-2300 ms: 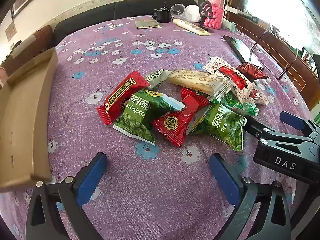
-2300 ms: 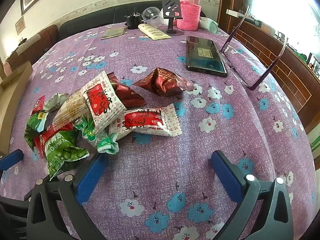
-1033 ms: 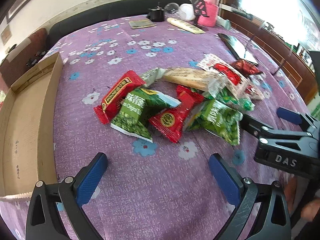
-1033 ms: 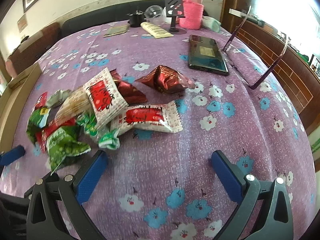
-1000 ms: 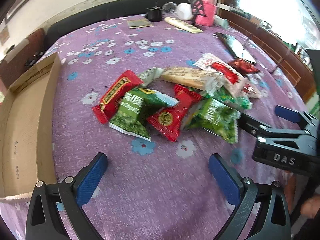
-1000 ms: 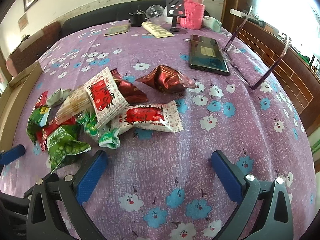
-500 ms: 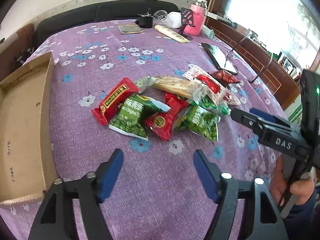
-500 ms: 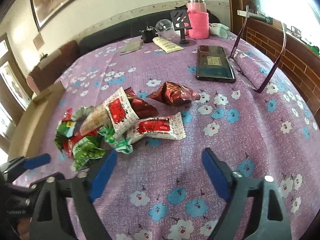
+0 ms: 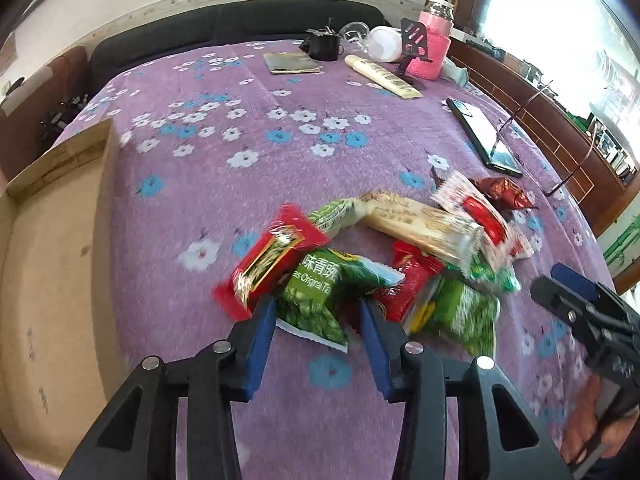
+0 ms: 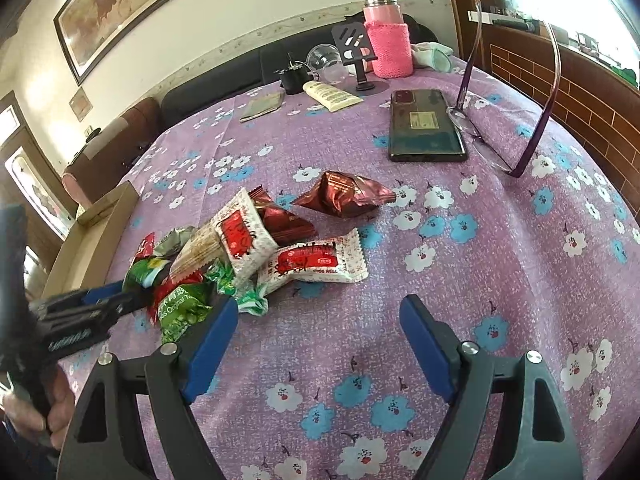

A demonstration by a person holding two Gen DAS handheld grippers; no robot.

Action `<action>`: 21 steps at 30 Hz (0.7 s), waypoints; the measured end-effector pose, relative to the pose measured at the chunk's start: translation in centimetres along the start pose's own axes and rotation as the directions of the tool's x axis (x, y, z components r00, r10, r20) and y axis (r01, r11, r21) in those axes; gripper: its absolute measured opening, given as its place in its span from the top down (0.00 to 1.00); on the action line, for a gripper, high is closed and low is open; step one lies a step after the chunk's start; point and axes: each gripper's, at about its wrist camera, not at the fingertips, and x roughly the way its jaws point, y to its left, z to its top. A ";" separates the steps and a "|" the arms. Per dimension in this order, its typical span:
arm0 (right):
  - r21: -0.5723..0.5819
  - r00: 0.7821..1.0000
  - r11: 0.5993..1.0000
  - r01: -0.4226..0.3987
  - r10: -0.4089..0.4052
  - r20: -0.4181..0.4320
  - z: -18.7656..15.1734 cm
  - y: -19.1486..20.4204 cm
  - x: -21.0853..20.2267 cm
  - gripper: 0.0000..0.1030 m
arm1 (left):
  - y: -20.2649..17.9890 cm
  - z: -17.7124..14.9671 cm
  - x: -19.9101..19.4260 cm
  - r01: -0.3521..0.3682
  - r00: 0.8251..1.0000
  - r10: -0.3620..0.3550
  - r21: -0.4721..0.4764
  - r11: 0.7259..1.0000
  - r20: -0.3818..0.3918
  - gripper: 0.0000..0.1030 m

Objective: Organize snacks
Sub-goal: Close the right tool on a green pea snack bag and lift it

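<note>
Beside cardboard tray (image 9: 60, 240) | left gripper (image 9: 318, 322) jaws closing around green snack packet (image 9: 320, 300) | right gripper (image 10: 320, 344) jaws wide, empty

The green packet (image 9: 320, 296) carries Chinese characters and the words "Original Ta", cut off at its fold. In the right wrist view the white-and-red packet (image 10: 316, 266) reads "WELL" along its edge. Print on the other wrappers is too blurred to read.

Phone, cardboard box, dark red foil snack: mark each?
phone (image 10: 426, 126), right wrist view, middle of its back.
cardboard box (image 9: 52, 280), left wrist view, bare inside floor.
dark red foil snack (image 10: 344, 194), right wrist view, centre of wrapper.
</note>
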 end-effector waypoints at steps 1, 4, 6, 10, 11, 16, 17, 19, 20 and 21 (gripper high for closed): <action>-0.002 1.000 1.000 -0.003 0.003 0.001 -0.1 0.0 0.0 0.20 | -0.1 0.2 0.2 0.002 1.000 -0.002 0.003 1.000 0.002 0.56; -0.010 1.000 1.000 -0.014 0.014 0.008 -0.1 0.2 -0.2 0.20 | -0.3 0.1 0.6 -0.003 1.000 0.002 0.015 1.000 0.030 0.57; -0.021 0.999 0.999 -0.031 0.031 0.013 -0.1 0.5 -0.4 0.20 | -0.4 -0.1 0.5 -0.014 0.999 0.013 0.022 1.000 0.051 0.61; -0.064 0.997 0.996 -0.069 0.072 0.041 -0.2 1.5 -0.9 0.20 | -0.8 -0.2 0.0 -0.009 0.996 0.006 0.039 0.999 0.086 0.76; -0.080 0.996 0.994 -0.074 0.078 0.048 -0.3 1.9 -1.1 0.20 | -0.9 -0.1 -0.1 -0.012 0.996 0.008 0.044 0.999 0.089 0.76; -0.125 0.992 0.985 -0.121 0.123 0.012 -0.8 3.3 -1.1 0.20 | -0.3 0.1 0.0 0.016 0.996 -0.018 0.029 0.999 0.083 0.75; -0.132 0.990 0.982 -0.137 0.138 -0.004 -0.9 3.6 -1.2 0.20 | -0.3 0.2 0.1 0.019 0.996 -0.021 0.026 0.999 0.082 0.75; -0.146 0.986 0.975 -0.167 0.164 -0.031 -0.8 4.4 -1.3 0.21 | -0.1 0.3 0.2 0.021 0.997 -0.022 0.016 1.000 0.074 0.70; -0.160 0.983 0.970 -0.185 0.180 -0.048 -0.6 4.8 -1.4 0.21 | -0.2 0.2 0.2 0.018 0.997 -0.019 0.015 1.000 0.073 0.62; -0.189 0.977 0.959 -0.211 0.199 -0.076 -0.3 5.6 -1.4 0.21 | -0.2 0.3 0.3 0.013 0.997 -0.014 0.013 1.000 0.072 0.52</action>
